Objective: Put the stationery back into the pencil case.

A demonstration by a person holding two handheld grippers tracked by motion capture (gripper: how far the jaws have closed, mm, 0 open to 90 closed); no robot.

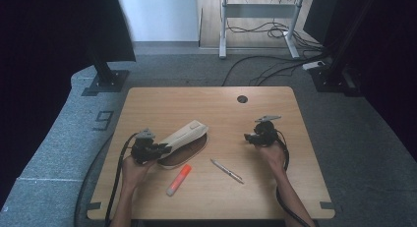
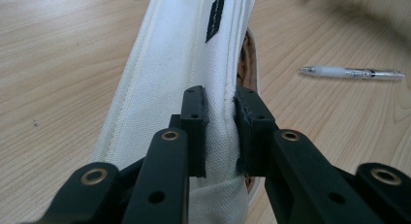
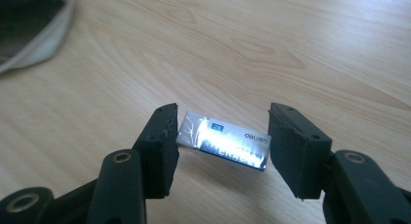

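Left hand-held gripper point(image 2: 220, 132) clamping pencil case point(image 2: 179, 83) rim | right hand-held gripper point(image 3: 220, 146) closing around eraser point(image 3: 223, 144), lower centre, jaws apart | risking eraser twisting out under uneven squeeze

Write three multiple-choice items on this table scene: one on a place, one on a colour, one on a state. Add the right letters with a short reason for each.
1. Where does the orange highlighter lie?
A. inside the pencil case
B. on the table in front of the pencil case, left of the pen
C. between the right gripper's jaws

2. What colour is the outside of the pencil case?
A. white
B. black
C. green

3. What is the left gripper doing?
A. standing open over the pen
B. shut on the pencil case's edge
C. holding the highlighter

Key: 1 B, the high view shows it on the bare table between the case and the pen. 2 A, white fabric in the left gripper view. 3 B, both jaws press the fabric seam there.
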